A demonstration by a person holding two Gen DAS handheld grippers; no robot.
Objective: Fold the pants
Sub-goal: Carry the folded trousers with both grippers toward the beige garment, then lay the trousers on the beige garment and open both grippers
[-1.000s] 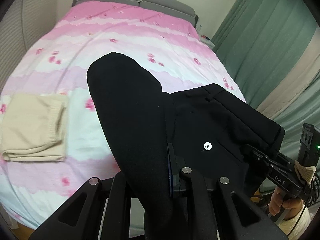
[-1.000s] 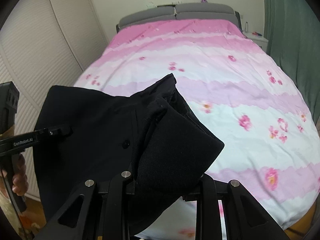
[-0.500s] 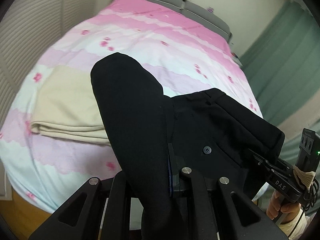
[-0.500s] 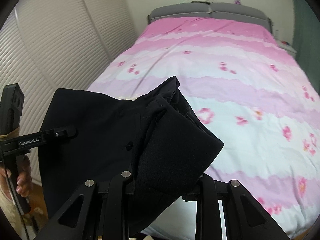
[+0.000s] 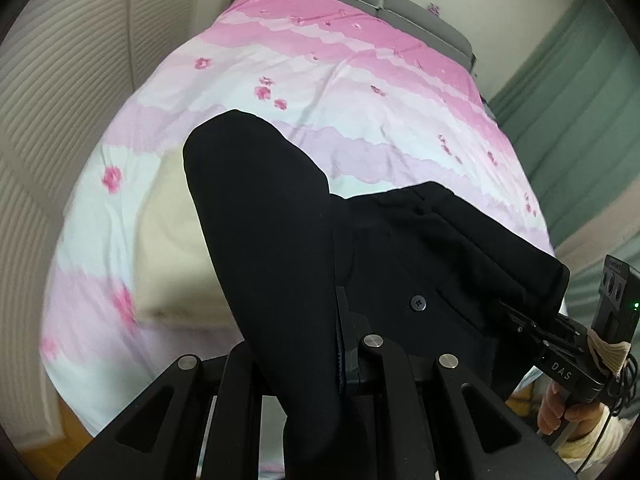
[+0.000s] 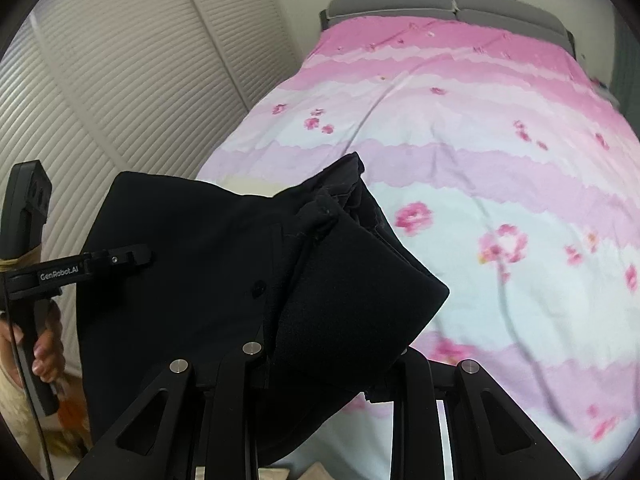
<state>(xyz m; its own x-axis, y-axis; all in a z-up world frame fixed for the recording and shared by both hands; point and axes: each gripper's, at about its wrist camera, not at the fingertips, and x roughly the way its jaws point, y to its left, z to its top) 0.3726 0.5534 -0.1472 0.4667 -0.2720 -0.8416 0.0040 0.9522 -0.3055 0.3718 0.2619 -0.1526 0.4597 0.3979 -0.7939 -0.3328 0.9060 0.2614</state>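
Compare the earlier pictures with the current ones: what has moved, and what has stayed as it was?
Both grippers carried the black pants sideways along the bed toward the louvred wardrobe doors; the folded beige garment now lies partly behind the pants. Unchanged: left gripper and right gripper stay clamped on the fabric.

bed [image 6: 460, 168]: pink floral cover | headboard [image 6: 448, 2]: grey | slatted doors [image 6: 132, 80]: left | curtain [image 5: 560, 120]: green
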